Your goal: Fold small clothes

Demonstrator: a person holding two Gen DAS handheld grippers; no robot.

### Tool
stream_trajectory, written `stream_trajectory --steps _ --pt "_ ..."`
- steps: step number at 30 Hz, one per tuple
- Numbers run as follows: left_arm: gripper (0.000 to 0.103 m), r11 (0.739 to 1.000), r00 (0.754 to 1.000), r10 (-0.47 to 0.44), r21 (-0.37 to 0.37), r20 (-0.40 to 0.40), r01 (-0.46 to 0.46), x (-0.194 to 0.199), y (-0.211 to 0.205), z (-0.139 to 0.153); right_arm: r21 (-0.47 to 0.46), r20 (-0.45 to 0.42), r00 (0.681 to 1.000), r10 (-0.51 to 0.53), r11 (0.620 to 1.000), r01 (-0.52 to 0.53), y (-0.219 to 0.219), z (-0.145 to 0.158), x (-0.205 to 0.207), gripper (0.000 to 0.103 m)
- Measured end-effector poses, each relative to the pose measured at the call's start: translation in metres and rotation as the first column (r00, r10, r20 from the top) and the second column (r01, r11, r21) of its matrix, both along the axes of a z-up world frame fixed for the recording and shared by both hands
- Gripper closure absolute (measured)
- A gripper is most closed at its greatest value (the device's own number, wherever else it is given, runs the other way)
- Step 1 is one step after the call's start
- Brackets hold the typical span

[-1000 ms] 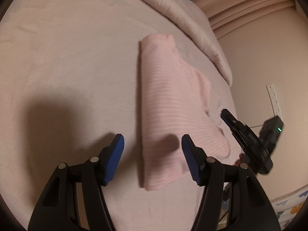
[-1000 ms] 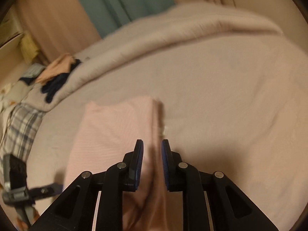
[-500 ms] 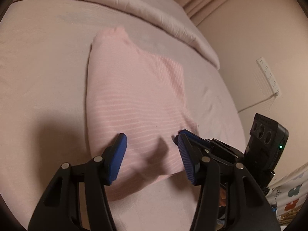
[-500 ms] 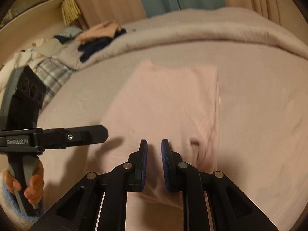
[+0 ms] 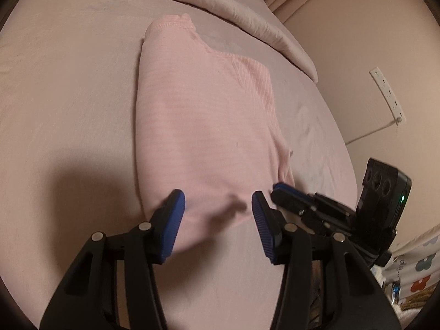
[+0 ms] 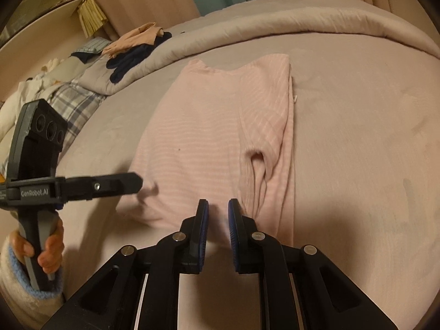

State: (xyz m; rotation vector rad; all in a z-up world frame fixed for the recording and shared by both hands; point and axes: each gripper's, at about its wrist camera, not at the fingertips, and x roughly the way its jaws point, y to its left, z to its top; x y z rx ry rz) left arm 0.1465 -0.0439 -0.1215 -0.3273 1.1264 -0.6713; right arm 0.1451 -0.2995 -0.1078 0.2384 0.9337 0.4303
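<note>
While left gripper (image 5: 217, 214) is standing wide open over near hem of pink garment (image 5: 203, 126), right gripper (image 6: 217, 220) is sitting nearly closed, nothing visibly between jaws; both probably lining up to catch hem for next fold, garment lying flat on bed (image 5: 63, 96)
</note>
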Motion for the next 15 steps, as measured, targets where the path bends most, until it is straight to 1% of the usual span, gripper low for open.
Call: stream_trajectory --steps 2,5,7,9,11,13,15 --pt "0.053 1.0 1.0 0.005 -0.005 -0.004 -0.005 -0.008 0.007 0.0 -0.009 0.007 1.0 -0.005 1.0 0.005 -0.001 0.0 -0.005 0.089" --pt "0.051 0.999 0.999 0.025 -0.041 -0.022 -0.026 -0.021 0.021 0.0 -0.027 0.029 1.0 -0.012 1.0 0.013 -0.002 0.007 -0.016 0.089" --pt "0.041 0.996 0.998 0.052 -0.07 -0.043 -0.055 -0.026 0.032 -0.001 -0.015 0.035 0.999 -0.007 1.0 0.007 -0.005 0.01 -0.018 0.084" --pt "0.037 0.992 0.995 0.09 -0.084 -0.048 -0.094 -0.029 0.043 -0.001 0.031 0.022 1.0 -0.003 1.0 0.002 -0.011 0.011 -0.019 0.073" --pt "0.036 0.987 0.991 0.124 -0.101 -0.055 -0.129 -0.029 0.054 -0.003 0.09 0.0 1.0 -0.019 0.996 0.019 -0.02 0.009 -0.016 0.072" --pt "0.033 0.981 0.986 0.15 -0.116 -0.075 -0.158 -0.031 0.06 -0.004 0.15 -0.024 0.999 -0.039 0.988 0.042 -0.028 0.007 -0.012 0.069" --pt "0.028 0.971 0.977 0.19 -0.132 -0.096 -0.202 -0.03 0.07 -0.008 0.194 -0.057 0.997 -0.061 0.978 0.071 -0.035 0.003 -0.008 0.049"
